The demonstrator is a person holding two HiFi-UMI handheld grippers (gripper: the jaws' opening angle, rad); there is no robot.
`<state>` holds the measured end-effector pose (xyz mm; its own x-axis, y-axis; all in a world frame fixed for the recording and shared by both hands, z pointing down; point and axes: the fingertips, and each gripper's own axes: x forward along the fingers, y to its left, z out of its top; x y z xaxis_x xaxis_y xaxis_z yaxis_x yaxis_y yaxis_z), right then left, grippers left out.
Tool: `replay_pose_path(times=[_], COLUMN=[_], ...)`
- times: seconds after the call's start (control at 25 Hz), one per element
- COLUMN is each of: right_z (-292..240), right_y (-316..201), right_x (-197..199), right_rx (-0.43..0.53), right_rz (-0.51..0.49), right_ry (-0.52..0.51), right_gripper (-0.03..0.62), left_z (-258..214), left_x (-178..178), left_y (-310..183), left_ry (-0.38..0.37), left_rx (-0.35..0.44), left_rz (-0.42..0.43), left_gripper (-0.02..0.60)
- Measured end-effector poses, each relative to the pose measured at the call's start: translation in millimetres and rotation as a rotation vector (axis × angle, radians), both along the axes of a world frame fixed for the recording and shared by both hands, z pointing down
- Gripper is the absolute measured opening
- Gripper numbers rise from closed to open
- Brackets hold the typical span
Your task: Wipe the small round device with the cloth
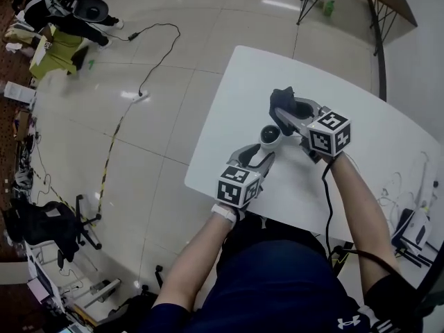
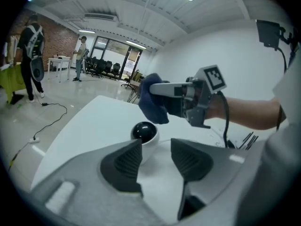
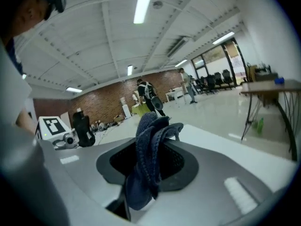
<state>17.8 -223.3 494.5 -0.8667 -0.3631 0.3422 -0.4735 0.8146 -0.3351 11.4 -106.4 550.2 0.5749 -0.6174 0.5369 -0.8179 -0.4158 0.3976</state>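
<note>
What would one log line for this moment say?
left gripper: open, device at its jaw tips | right gripper: shut on cloth | cloth: close above device, contact unclear

Pad of left gripper covers the lower left of the round device; can't tell if they touch. Lower end of cloth disappears between the jaws of right gripper, and the bunch blocks the view straight ahead. Desk cut off at the head view's right edge. Cables there too thin to follow. Distant people too small for detail.
</note>
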Motion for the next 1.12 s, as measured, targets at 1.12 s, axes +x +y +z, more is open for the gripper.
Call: replay_pose_path(times=[1.12], right_z=[67], right_y=[-9], right_x=[-42], right_rx=[-0.245], right_rz=[-0.262], right_ry=[0.06], right_gripper=[0.118], left_z=[5], left_x=[9], left_y=[-11], left_ry=[0.059], left_rx=[-0.016], left_rz=[0.042], left_gripper=[0.193])
